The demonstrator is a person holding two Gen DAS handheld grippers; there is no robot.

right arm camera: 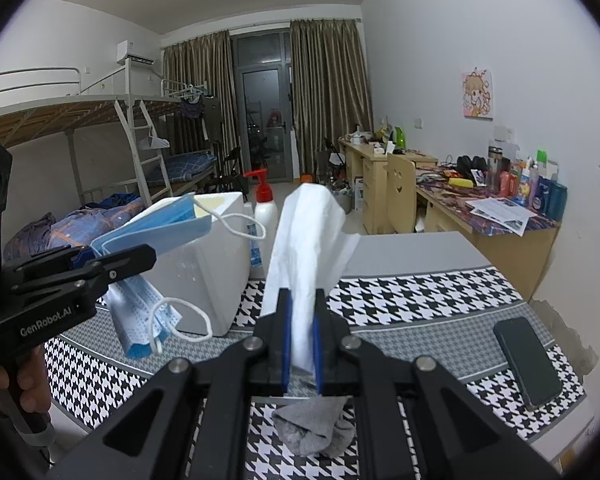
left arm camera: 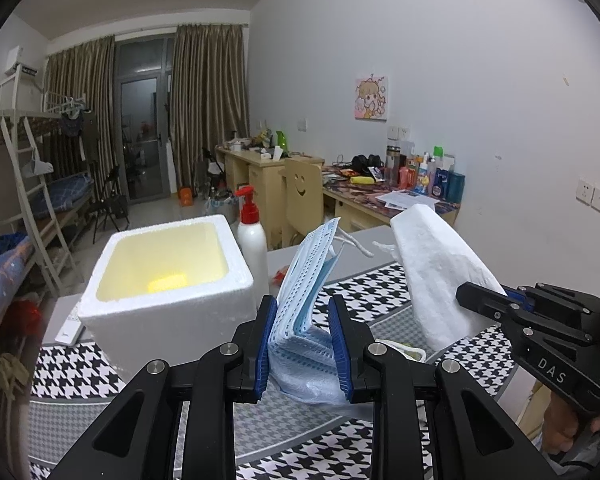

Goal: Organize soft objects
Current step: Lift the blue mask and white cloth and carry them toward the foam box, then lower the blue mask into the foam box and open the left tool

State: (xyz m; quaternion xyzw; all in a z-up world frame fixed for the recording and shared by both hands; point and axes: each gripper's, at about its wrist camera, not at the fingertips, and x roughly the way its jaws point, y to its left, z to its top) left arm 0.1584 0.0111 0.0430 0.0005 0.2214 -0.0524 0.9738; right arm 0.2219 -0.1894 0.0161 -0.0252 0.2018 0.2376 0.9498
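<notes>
My left gripper [left arm camera: 303, 304] is shut on a stack of blue face masks [left arm camera: 306, 276], held upright above the houndstooth cloth; its ear loops dangle free. Seen from the right wrist, the left gripper [right arm camera: 140, 258] and the masks [right arm camera: 160, 224] hang just in front of the white foam box [right arm camera: 208, 276]. My right gripper [right arm camera: 302, 294] is shut on a folded white tissue [right arm camera: 308, 232] that stands up between its pads. The tissue [left arm camera: 436, 272] and right gripper [left arm camera: 484, 296] show at right in the left wrist view. The foam box [left arm camera: 160, 328] is open, with a yellow sponge [left arm camera: 168, 282] inside.
A grey sock [right arm camera: 316, 424] lies on the cloth below my right gripper. A dark phone [right arm camera: 526, 360] rests at the table's right side. A white pump bottle [left arm camera: 252, 236] with a red top stands behind the box. Desks, a chair and bunk beds fill the room beyond.
</notes>
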